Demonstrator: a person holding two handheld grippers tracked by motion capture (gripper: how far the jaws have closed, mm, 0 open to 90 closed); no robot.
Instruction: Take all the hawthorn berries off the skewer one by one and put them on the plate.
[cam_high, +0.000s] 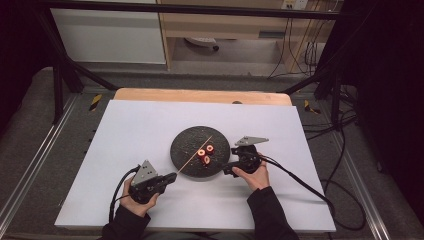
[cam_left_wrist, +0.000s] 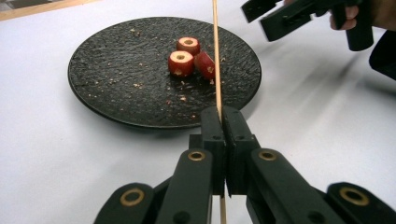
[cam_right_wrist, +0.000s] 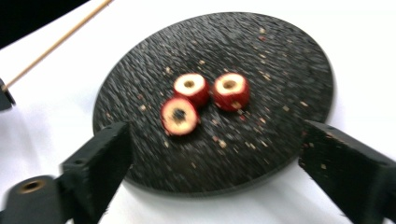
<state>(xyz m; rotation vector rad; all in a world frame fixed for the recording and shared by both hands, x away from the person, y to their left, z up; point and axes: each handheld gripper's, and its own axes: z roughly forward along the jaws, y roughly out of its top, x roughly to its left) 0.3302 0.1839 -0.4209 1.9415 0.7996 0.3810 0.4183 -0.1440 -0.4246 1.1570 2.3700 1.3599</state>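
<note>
Pinching a thin wooden skewer (cam_left_wrist: 217, 56) between jaws pressed tight together, the left gripper (cam_high: 172, 176) sits low over the white table (cam_high: 125, 130), nearest the person. From there the stick slants up and away across the black plate (cam_high: 182, 147). Opposite, the right gripper (cam_high: 226, 170) rests at the plate's near right edge, its jaws spread wide and holding nothing. Farther on, three red cored fruit pieces (cam_right_wrist: 201, 95) huddle close together near the plate's middle, crumbs scattered around them, just beside the skewer's line.
</note>
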